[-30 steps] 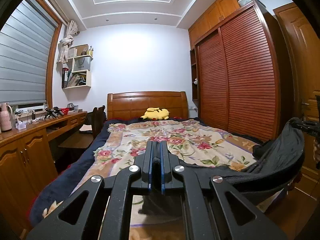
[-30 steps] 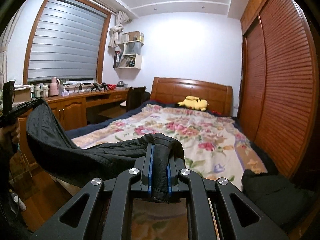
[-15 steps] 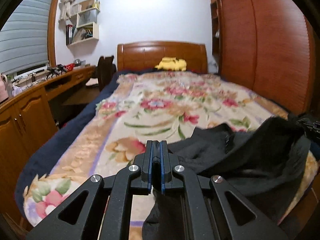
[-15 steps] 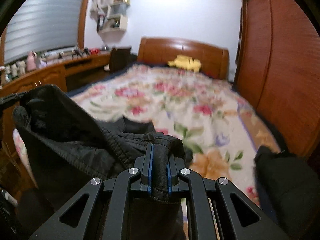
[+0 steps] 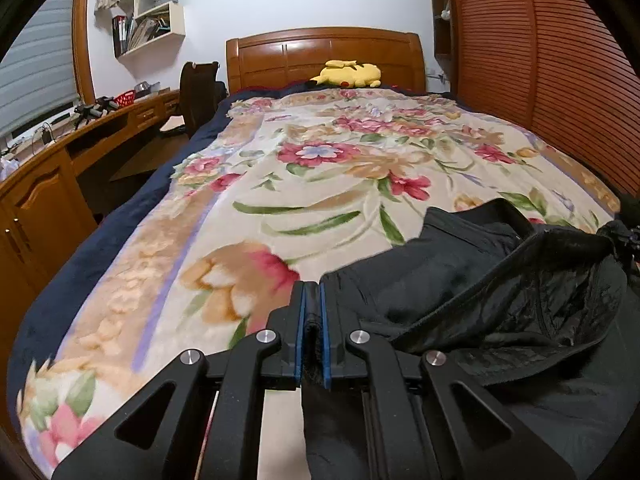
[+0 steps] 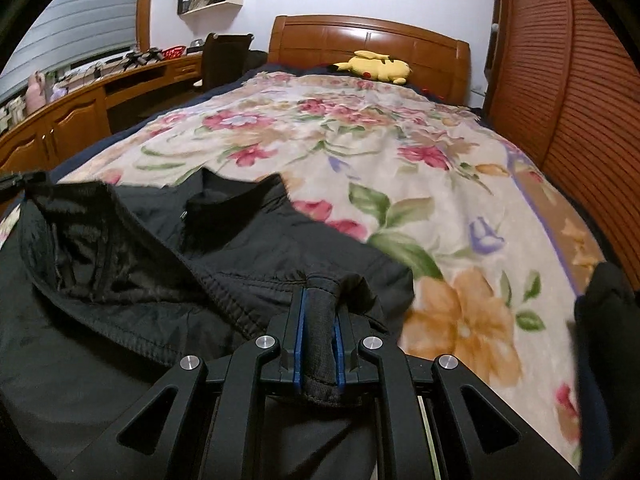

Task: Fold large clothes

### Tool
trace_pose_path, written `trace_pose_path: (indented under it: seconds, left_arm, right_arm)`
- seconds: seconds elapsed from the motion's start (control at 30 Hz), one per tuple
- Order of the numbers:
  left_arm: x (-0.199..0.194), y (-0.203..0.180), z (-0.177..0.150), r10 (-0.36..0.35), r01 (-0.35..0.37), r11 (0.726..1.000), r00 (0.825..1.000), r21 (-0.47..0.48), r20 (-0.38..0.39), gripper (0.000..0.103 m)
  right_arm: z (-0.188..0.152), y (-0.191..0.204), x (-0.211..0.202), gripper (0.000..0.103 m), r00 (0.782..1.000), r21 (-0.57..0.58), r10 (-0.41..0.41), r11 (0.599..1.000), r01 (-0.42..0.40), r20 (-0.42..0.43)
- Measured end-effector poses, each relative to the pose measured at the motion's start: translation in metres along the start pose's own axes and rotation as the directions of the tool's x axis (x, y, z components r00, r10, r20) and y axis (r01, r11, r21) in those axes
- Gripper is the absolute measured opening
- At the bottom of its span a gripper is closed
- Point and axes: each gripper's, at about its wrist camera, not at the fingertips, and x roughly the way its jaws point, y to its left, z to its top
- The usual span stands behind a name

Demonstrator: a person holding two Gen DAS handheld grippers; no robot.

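A large black jacket (image 5: pixel 480 292) hangs between my two grippers over the foot of the bed, its far part resting on the floral blanket (image 5: pixel 320 184). My left gripper (image 5: pixel 312 296) is shut on one corner of its hem. My right gripper (image 6: pixel 318 292) is shut on the other ribbed hem corner, and the jacket (image 6: pixel 168 264) spreads to its left with the lining showing. The right gripper shows at the far right edge of the left wrist view (image 5: pixel 628 236).
A yellow plush toy (image 5: pixel 348 74) lies by the wooden headboard (image 5: pixel 320 52). A wooden desk (image 5: pixel 60 160) with a chair (image 5: pixel 198 92) runs along the left. A slatted wardrobe (image 5: pixel 540 60) lines the right. Another dark garment (image 6: pixel 604 320) lies at the bed's right edge.
Both grippers have tipped down and moved forward over the bed, lowering the jacket from mid-air onto the blanket. Both stay shut on it.
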Motion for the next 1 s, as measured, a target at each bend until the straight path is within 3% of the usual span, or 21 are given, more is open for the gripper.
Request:
trace_pose_path:
  seconds: [0.13,0.27,0.4,0.5,0.57,0.6,0.67,0.73,0.8,1.0]
  left_arm:
    - [0.023,-0.002,0.021,-0.005,0.005,1.0,1.0,0.004,-0.002,0.008]
    - [0.04,-0.005,0.049,0.003,-0.003,1.0,1.0,0.011,0.019,0.008]
    - [0.053,-0.009,0.065,0.005,-0.005,1.0,1.0,0.017,0.028,0.009]
    - [0.049,-0.012,0.059,-0.008,0.007,1.0,0.999,0.019,0.044,0.025]
    - [0.04,-0.015,0.052,-0.021,0.019,0.999,0.998,0.032,0.065,0.048]
    - [0.036,-0.016,0.049,-0.028,0.026,0.999,0.997,0.036,0.069,0.052]
    - [0.022,-0.018,0.04,-0.062,0.06,0.998,0.995,0.024,0.079,0.077]
    - [0.011,-0.021,0.034,-0.103,0.102,0.995,0.991,0.01,0.088,0.084]
    - [-0.001,-0.026,0.025,-0.148,0.148,0.989,0.985,-0.004,0.091,0.088]
    - [-0.018,-0.056,-0.009,-0.199,0.199,0.98,0.978,0.008,0.07,0.089]
  right_arm:
    - [0.022,-0.008,0.029,0.012,1.0,0.024,-0.023,0.999,0.023,-0.007]
    - [0.036,-0.008,0.053,0.012,0.995,0.042,-0.098,0.994,0.098,-0.02]
    - [0.051,-0.015,0.081,0.013,0.995,0.094,-0.086,0.991,0.091,-0.051]
    - [0.052,-0.011,0.088,0.018,0.994,0.102,-0.083,0.991,0.09,-0.074]
    - [0.05,-0.008,0.088,0.021,0.993,0.085,-0.086,0.992,0.093,-0.082]
    - [0.049,-0.007,0.086,0.025,0.993,0.08,-0.084,0.993,0.091,-0.078]
    - [0.051,-0.01,0.077,0.04,0.996,0.09,-0.058,0.994,0.063,-0.061]
    - [0.05,-0.014,0.063,0.071,0.998,0.104,-0.043,0.993,0.047,-0.035]
    - [0.049,-0.018,0.05,0.092,0.999,0.115,-0.041,0.992,0.041,-0.005]
    - [0.032,-0.032,0.037,0.094,0.998,0.112,-0.068,0.991,0.067,0.006]
